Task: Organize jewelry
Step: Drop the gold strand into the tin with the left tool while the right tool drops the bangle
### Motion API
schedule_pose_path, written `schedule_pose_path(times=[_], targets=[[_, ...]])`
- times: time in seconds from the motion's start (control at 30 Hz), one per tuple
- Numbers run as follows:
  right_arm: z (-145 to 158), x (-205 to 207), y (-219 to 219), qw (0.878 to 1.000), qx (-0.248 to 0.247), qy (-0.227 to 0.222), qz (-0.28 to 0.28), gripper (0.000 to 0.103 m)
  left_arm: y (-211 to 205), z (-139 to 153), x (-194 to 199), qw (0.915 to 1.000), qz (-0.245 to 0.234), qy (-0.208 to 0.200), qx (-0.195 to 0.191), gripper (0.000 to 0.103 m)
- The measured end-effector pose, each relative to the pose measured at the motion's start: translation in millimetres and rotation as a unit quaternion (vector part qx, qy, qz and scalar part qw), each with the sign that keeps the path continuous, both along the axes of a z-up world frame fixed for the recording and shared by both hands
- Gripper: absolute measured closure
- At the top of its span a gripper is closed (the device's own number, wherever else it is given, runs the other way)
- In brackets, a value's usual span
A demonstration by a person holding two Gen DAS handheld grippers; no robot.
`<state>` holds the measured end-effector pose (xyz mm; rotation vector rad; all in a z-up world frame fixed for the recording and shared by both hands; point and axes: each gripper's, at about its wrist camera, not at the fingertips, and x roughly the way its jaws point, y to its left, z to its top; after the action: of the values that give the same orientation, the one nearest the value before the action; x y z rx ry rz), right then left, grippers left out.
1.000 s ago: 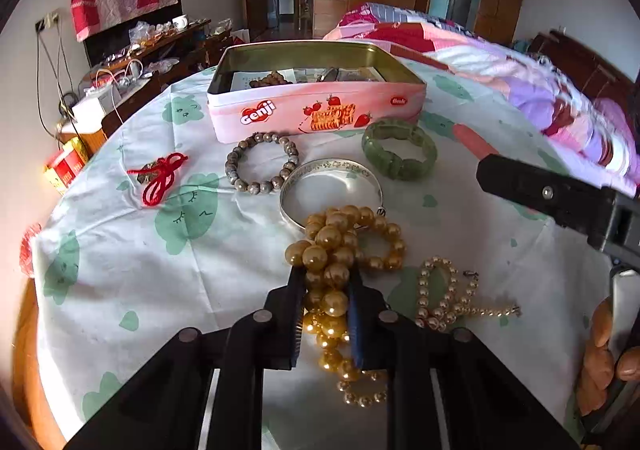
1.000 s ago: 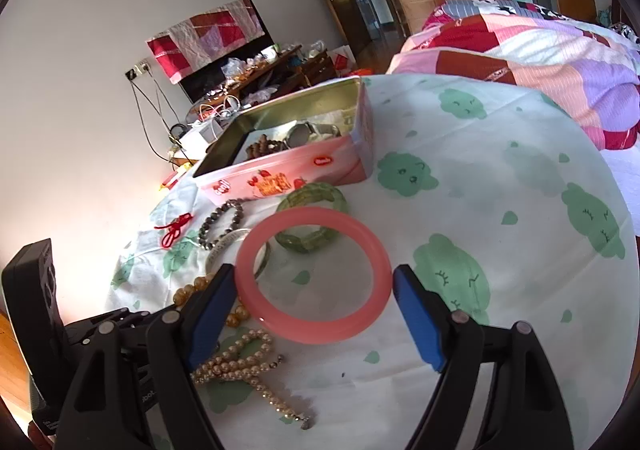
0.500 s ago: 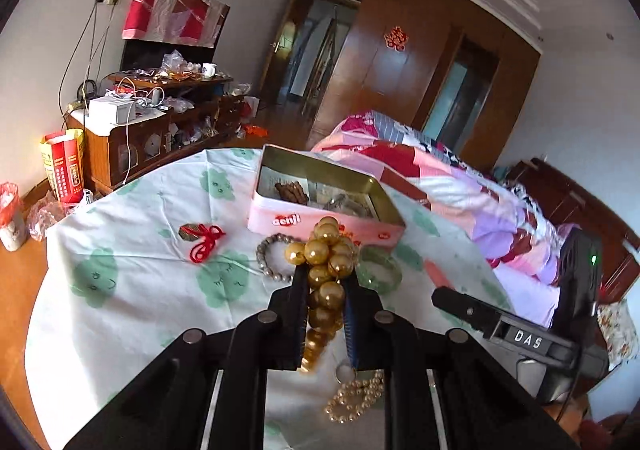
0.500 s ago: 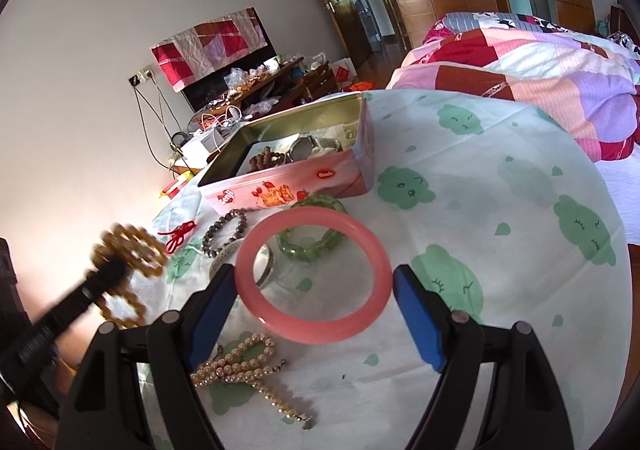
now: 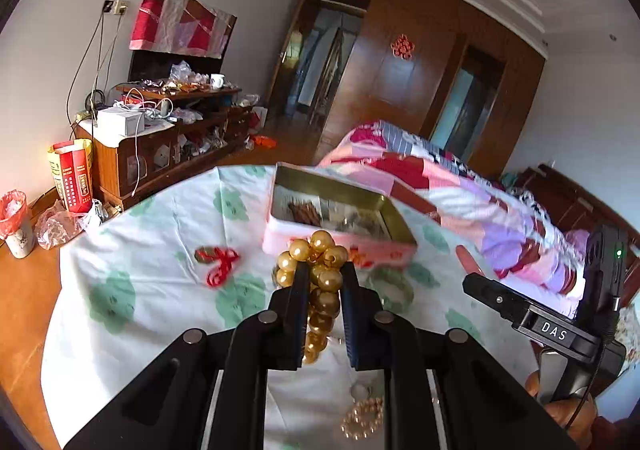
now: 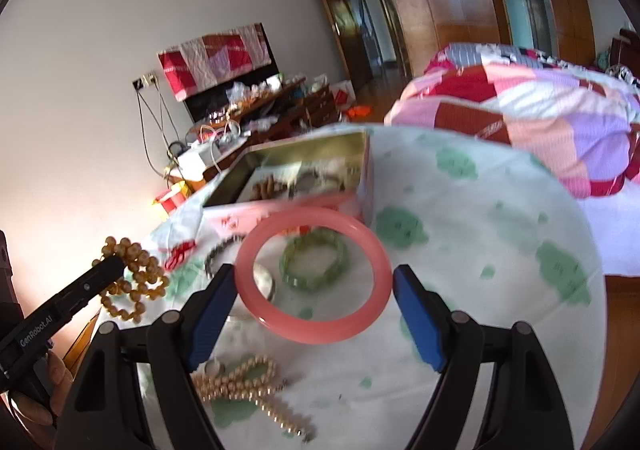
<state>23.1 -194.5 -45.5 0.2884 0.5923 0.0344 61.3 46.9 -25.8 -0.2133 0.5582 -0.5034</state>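
Note:
My left gripper (image 5: 323, 282) is shut on a gold bead necklace (image 5: 320, 258) and holds it above the table, short of the open pink tin (image 5: 340, 209). The necklace also shows in the right wrist view (image 6: 132, 278), hanging from the left gripper (image 6: 116, 262). My right gripper (image 6: 316, 290) is shut on a pink bangle (image 6: 312, 274), held across its width and lifted off the cloth. The tin (image 6: 304, 173) holds several pieces. A green bangle (image 6: 314, 262), a dark bead bracelet (image 6: 218, 254) and a pearl strand (image 6: 244, 382) lie on the table.
A red knot charm (image 5: 218, 262) lies left of the tin. A silver bangle (image 6: 264, 282) lies behind the pink one. A bed (image 5: 460, 193) stands to the right, a cluttered cabinet (image 5: 160, 137) to the left. The round table's edge (image 5: 64, 282) is near.
My left gripper lifted the gold necklace off the table and carried it up toward the tin. My right gripper raised the pink bangle toward the tin.

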Motion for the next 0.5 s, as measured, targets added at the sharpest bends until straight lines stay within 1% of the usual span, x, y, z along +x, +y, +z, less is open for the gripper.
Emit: schedule_pose_path(times=[0.1,0.23,0.4,0.5], targets=[[7,7,-4,1.000,-0.003,-0.008,-0.003,0.021,1,7,5,0.9999,0.007,-0.009,0.001,0.089],[8,17,-9,1.000,0.007,-0.012,-0.007,0.021,0,11,10,0.9998,0.009,-0.019,0.002,0.089],[9,28,-8,1.000,-0.005,-0.015,-0.003,0.021,-13,17,28,0.9996,-0.002,-0.029,0.000,0.089],[17,47,-11,1.000,-0.004,-0.023,-0.005,0.021,-27,23,42,0.9988,-0.016,-0.047,0.002,0.089]])
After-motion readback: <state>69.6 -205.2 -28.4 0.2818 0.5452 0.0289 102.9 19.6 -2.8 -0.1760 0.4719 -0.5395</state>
